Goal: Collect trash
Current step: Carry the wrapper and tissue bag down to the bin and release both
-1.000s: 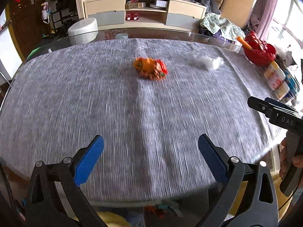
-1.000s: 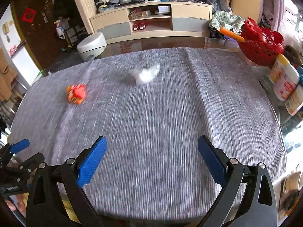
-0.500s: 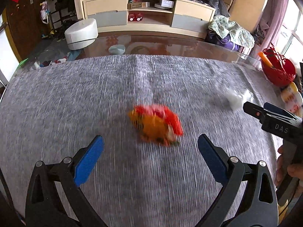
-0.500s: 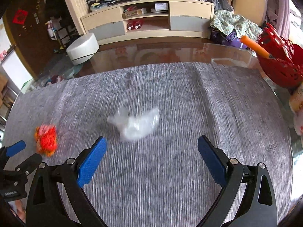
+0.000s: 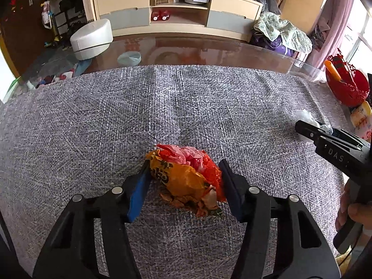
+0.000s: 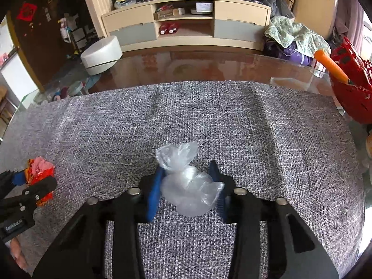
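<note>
A crumpled orange and red wrapper (image 5: 186, 176) lies on the grey cloth (image 5: 186, 107). My left gripper (image 5: 183, 181) is shut on it, one pad against each side. A crumpled clear plastic bag (image 6: 186, 186) lies further right on the cloth. My right gripper (image 6: 188, 186) is shut on it, its knotted end sticking up past the pads. In the left wrist view the right gripper's side shows at the right edge with the clear bag (image 5: 307, 117) at its tip. In the right wrist view the wrapper (image 6: 40, 173) sits in the left gripper at the far left.
A red basket (image 6: 348, 88) with an orange carrot-shaped thing stands at the table's right end, with bottles (image 5: 360, 118) beside it. Bare glass tabletop (image 5: 209, 48) lies beyond the cloth. A cabinet (image 5: 176, 9) and a white stool (image 5: 91, 39) stand behind the table.
Both grippers moved forward over the cloth to the trash. The left jaws closed on the orange wrapper and the right jaws closed on the clear bag; both were wide open before.
</note>
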